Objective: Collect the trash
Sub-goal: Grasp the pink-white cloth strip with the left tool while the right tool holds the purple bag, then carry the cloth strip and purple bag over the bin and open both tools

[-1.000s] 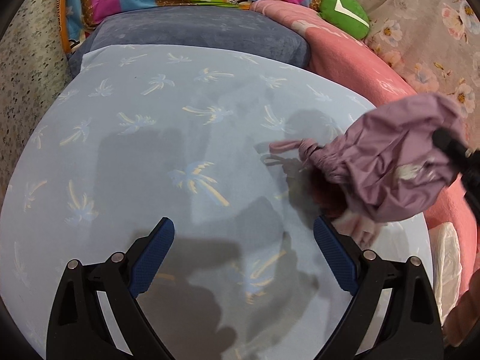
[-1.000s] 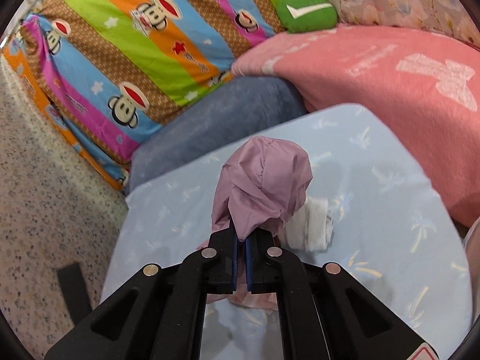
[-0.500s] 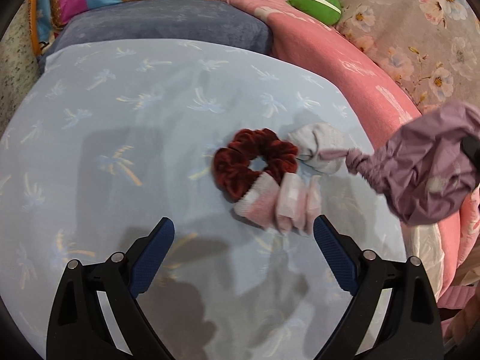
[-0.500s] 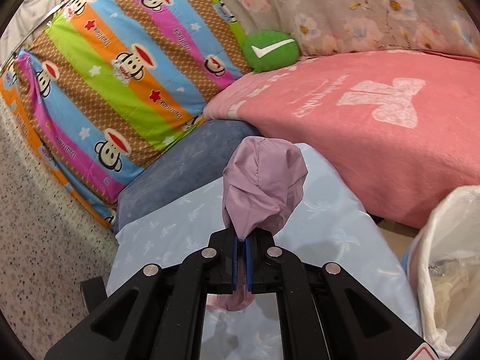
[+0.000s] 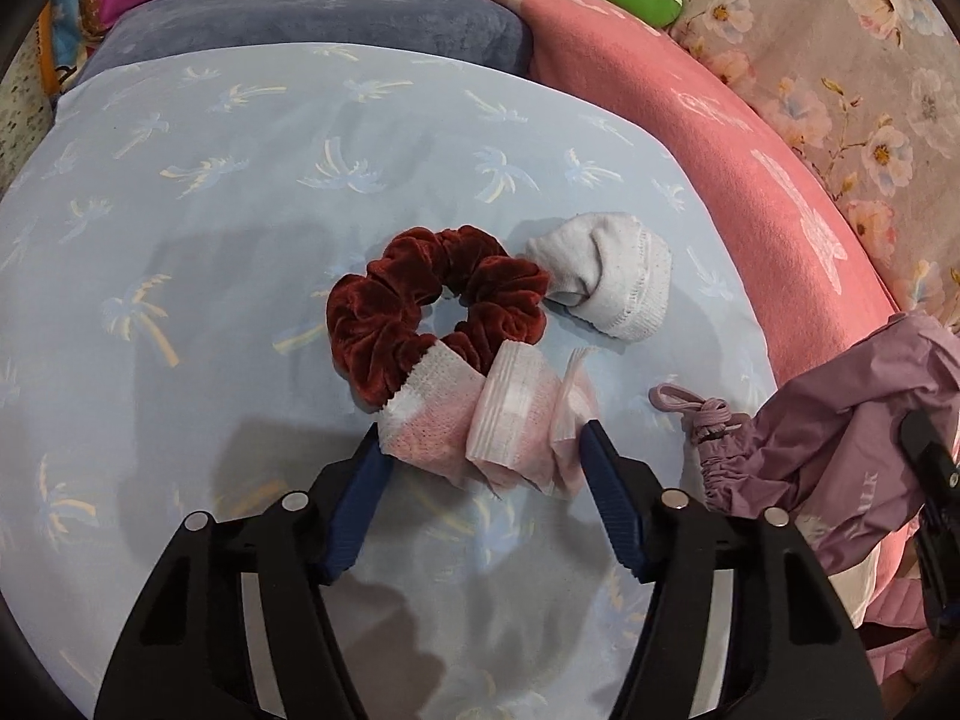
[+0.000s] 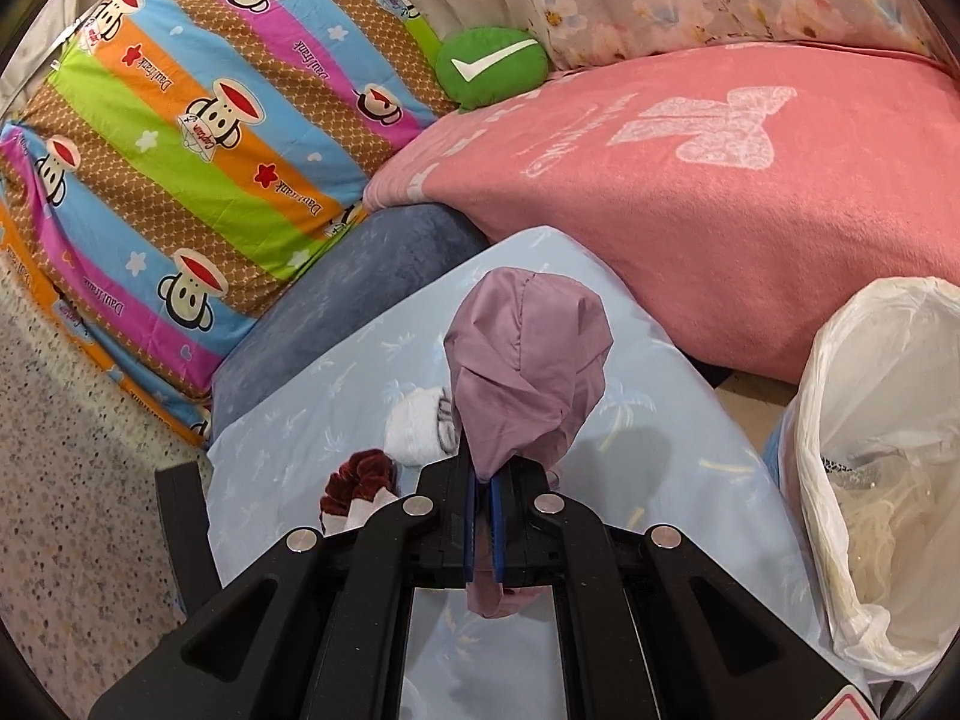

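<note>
Trash, a crumpled pink wrapper (image 5: 486, 432), lies on the blue bed sheet (image 5: 240, 192) between the left tongs (image 5: 483, 456), whose jaws have just been closing around it, not yet pinching; the right tongs (image 6: 485, 516) stay clamped on a purple pouch (image 6: 528, 360). Grasping is in hand; next comes squeezing firmly, then carrying to the white bin bag (image 6: 840, 396).

A dark red velvet scrunchie (image 5: 438, 306) lies on a pale blue sheet (image 5: 210, 192) printed with small palm trees in lighter blue and yellow, beside a white sock (image 5: 612, 282) and a crumpled pink-and-white tissue (image 5: 480, 426). The pouch (image 6: 528, 360) is plain mauve, and the pads on the jaws are dark blue on black frames. Farther off lie a salmon-pink blanket (image 6: 750, 192) with white lettering, a green cushion (image 6: 489, 66) bearing a white tick, a striped cartoon-monkey quilt (image 6: 198, 138), and a translucent white bag (image 6: 870, 450).
</note>
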The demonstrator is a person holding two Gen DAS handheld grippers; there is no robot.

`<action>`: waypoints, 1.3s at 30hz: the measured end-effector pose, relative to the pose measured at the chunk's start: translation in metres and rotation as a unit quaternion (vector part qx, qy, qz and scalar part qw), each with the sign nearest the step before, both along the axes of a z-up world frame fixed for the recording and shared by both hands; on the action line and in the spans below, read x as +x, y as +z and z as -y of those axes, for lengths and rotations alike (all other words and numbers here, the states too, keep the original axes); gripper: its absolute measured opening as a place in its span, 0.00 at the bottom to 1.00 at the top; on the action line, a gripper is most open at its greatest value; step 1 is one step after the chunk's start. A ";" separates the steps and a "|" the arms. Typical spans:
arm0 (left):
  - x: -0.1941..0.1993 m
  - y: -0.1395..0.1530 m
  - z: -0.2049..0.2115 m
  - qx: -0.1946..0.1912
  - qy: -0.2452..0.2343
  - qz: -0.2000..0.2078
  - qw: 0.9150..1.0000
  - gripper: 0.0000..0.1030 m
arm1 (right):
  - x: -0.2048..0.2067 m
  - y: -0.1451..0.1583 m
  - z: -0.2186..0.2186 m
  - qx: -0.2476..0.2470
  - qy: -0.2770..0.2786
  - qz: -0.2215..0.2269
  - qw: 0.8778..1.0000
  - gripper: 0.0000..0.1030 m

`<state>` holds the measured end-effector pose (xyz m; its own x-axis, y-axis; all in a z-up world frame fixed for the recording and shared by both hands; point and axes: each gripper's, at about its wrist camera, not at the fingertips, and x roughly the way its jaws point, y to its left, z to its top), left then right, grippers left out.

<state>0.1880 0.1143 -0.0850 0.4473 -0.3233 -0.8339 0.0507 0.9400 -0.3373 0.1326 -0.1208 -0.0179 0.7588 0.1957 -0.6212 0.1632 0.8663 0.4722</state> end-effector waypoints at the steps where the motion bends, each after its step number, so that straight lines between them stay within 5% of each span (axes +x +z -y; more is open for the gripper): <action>1: 0.000 0.000 0.000 0.000 -0.001 -0.001 1.000 0.51 | -0.001 -0.003 -0.002 0.002 0.002 -0.003 1.000 0.04; 9: -0.007 0.005 0.005 -0.002 -0.020 0.004 1.000 0.26 | -0.009 -0.016 -0.015 0.002 0.021 -0.019 1.000 0.04; 25: -0.031 0.038 0.023 -0.011 -0.049 0.043 0.998 0.24 | -0.039 0.009 -0.007 -0.001 0.025 0.015 1.000 0.04; 39: -0.066 0.078 0.085 -0.016 -0.122 0.087 0.989 0.24 | -0.092 0.060 0.049 -0.002 -0.028 0.076 0.997 0.04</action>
<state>0.1221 0.0296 -0.0068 0.4878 -0.4640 -0.7394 0.3343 0.8818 -0.3328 0.0404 -0.1699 0.0425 0.8537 0.1476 -0.4994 0.1385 0.8601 0.4909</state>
